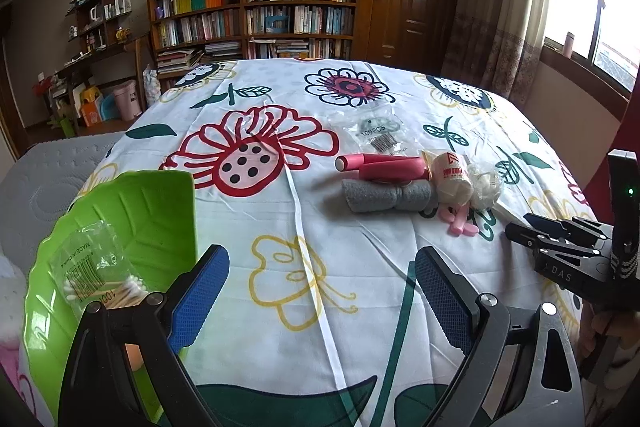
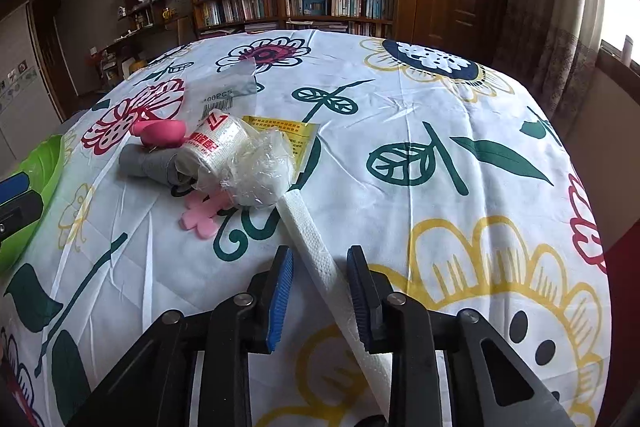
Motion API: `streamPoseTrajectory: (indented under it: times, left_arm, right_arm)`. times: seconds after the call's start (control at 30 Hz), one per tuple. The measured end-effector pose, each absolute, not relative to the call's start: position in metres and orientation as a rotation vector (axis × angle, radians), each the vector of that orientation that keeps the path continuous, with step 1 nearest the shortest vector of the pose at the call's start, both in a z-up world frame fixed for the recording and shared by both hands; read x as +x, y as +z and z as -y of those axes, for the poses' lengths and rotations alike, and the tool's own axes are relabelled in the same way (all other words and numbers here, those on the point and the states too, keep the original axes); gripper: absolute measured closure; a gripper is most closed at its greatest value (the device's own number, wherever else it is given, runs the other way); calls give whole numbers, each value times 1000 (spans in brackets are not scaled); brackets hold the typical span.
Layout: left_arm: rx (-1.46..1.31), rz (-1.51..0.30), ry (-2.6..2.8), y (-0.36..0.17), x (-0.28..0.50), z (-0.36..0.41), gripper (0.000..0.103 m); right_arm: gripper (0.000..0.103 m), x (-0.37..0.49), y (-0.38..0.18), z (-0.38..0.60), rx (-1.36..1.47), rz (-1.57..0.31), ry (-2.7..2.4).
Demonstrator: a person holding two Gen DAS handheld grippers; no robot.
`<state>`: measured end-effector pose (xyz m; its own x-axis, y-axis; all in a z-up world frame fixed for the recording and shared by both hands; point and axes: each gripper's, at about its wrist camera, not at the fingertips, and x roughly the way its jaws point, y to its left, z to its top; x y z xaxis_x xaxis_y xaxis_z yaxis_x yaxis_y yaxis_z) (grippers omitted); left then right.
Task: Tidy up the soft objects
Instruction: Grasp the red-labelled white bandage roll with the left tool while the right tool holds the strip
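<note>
The right gripper (image 2: 318,293) is hovering low over the flowered tablecloth (image 2: 420,99), its jaws partly open and straddling a white gauze strip (image 2: 316,251) without pinching it; that strip is running forward to a plastic-wrapped white ball (image 2: 260,171). Only this view is showing the yellow packet (image 2: 288,131) behind the ball.

The left gripper (image 1: 320,301) is standing wide open and gripping nothing, just beside a green leaf-shaped tray (image 1: 160,203) that is holding a bag of cotton swabs (image 1: 96,275), contents the right view is not showing.

Farther out, a grey rolled cloth (image 1: 384,197), a pink foam piece (image 1: 460,225), a bandage roll (image 1: 450,173) and pink tubes (image 1: 380,165) are lying bunched together, with a clear bag (image 1: 376,133) beyond.
</note>
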<state>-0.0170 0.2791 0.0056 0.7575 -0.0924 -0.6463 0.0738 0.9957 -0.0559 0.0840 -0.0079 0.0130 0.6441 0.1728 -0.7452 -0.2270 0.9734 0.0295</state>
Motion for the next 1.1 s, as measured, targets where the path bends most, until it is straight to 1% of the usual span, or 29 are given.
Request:
streamPoseTrajectory:
  times: [0.07, 0.17, 0.57, 0.77, 0.83, 0.97, 1.03, 1.1]
  left_arm:
    - [-23, -708, -98, 7, -14, -276, 8]
    - [-5, -708, -114, 9, -10, -268, 8]
    - [99, -705, -197, 11, 24, -221, 9]
    - [88, -728, -255, 10, 48, -200, 17]
    - [90, -730, -266, 9, 55, -193, 21]
    - [85, -736, -300, 7, 67, -180, 26]
    - [88, -738, -311, 5, 74, -174, 30]
    - [96, -739, -314, 3, 80, -170, 31]
  right_arm:
    - [86, 84, 13, 15, -33, -844, 222]
    - [91, 80, 15, 24, 16, -839, 214]
    - [92, 61, 29, 46, 180, -753, 192]
    - [92, 63, 21, 50, 214, -759, 193]
    - [92, 63, 20, 52, 226, -757, 195]
    - [92, 62, 19, 54, 243, -752, 200]
    - [92, 62, 18, 54, 248, -754, 204]
    - [92, 62, 18, 55, 253, -754, 208]
